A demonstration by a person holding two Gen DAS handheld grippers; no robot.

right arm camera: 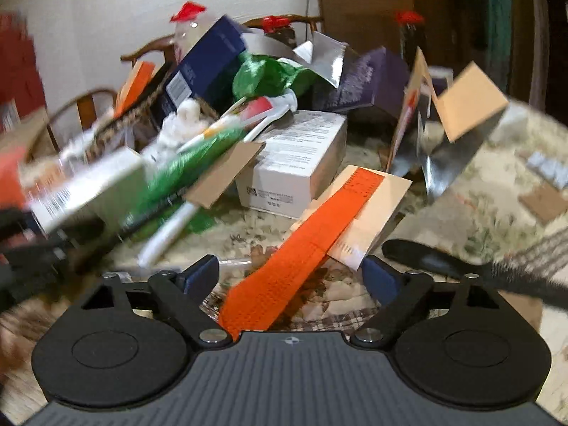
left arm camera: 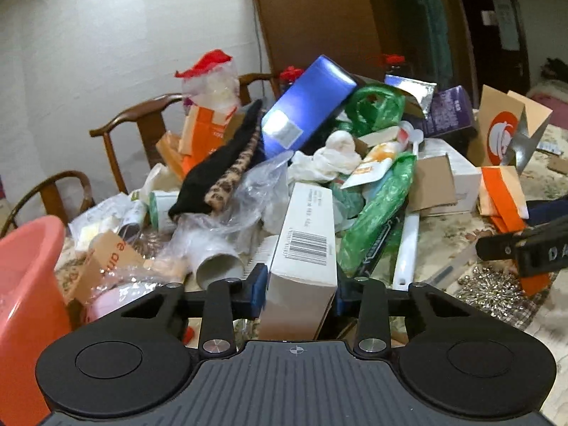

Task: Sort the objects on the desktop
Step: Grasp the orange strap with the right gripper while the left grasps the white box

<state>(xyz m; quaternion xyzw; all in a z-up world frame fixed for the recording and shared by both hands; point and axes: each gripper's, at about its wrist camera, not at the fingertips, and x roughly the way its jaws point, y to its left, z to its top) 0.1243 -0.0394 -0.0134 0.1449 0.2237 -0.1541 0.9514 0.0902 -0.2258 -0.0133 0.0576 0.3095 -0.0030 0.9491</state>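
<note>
Left wrist view, far left: smooth salmon-pink plastic tub (left arm camera: 25,280), rounded rim, at the table edge. Beside it, crinkled clear plastic bags (left arm camera: 227,213) over a pale cylindrical tube (left arm camera: 218,266). A black cloth with leopard-print lining (left arm camera: 216,177) drapes over the heap.

Centre: left gripper (left arm camera: 298,284) pinches a white cardboard box (left arm camera: 305,248), long and rectangular, barcode label on its near end; blue pads press both its sides. Behind it, a glossy blue box (left arm camera: 305,106) tilts atop the pile, with shiny green plastic bags (left arm camera: 376,209) and a wadded white cloth (left arm camera: 333,156) next to it.

Right: flat orange-and-cream cardboard sleeve (left arm camera: 500,191) on the floral tablecloth (left arm camera: 443,234).

Right wrist view, blurred: right gripper (right arm camera: 289,277) spread wide, jaws gripping nothing; the orange cardboard strip (right arm camera: 305,255) lies on the cloth between them. A matte white carton (right arm camera: 298,163) sits behind, well apart.
</note>
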